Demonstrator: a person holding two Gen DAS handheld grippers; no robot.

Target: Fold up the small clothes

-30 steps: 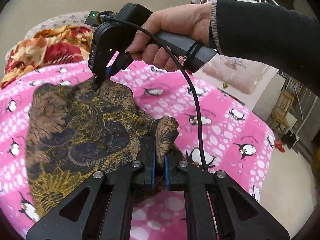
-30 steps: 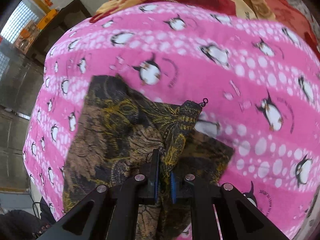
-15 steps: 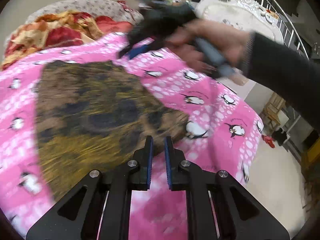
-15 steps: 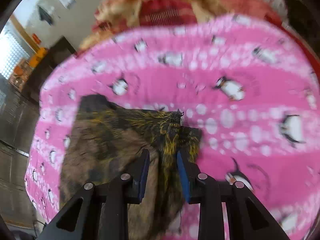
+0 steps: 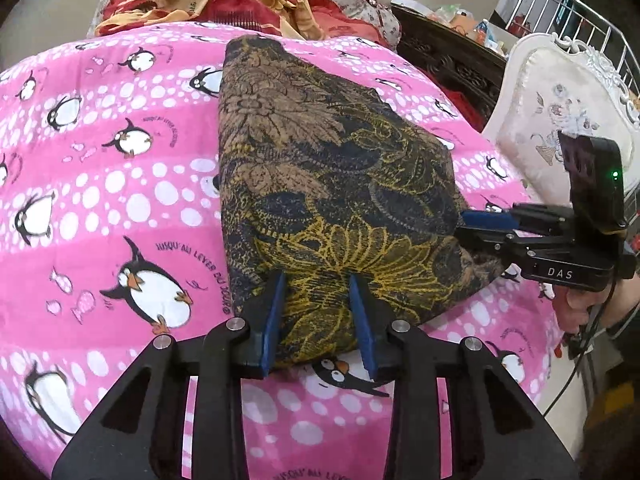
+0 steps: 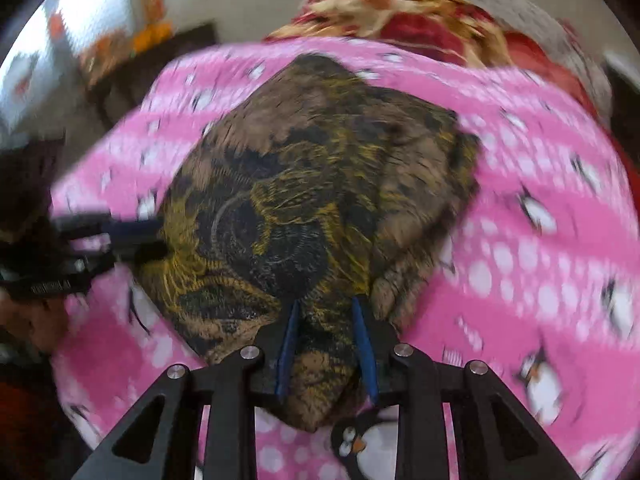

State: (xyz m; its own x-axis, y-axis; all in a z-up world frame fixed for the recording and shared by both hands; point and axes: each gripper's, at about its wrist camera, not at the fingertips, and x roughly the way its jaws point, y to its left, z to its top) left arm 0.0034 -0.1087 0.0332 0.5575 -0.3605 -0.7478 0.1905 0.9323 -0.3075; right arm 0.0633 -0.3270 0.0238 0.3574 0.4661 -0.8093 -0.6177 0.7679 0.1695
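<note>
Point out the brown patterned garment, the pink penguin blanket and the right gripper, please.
brown patterned garment (image 5: pixel 320 168): left wrist view, middle of the cloth.
pink penguin blanket (image 5: pixel 112 184): left wrist view, bare patch left of the garment.
right gripper (image 6: pixel 326 340): right wrist view, between its fingertips.

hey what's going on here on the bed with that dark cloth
A person is folding a dark brown and yellow floral-patterned cloth on a pink penguin-print blanket, holding a two-finger tool in each hand. The left tool and the right tool each have a near edge of the cloth between parted blue pads. Both tools' jaws have just been opening, and neither is clamped on the cloth.
</note>
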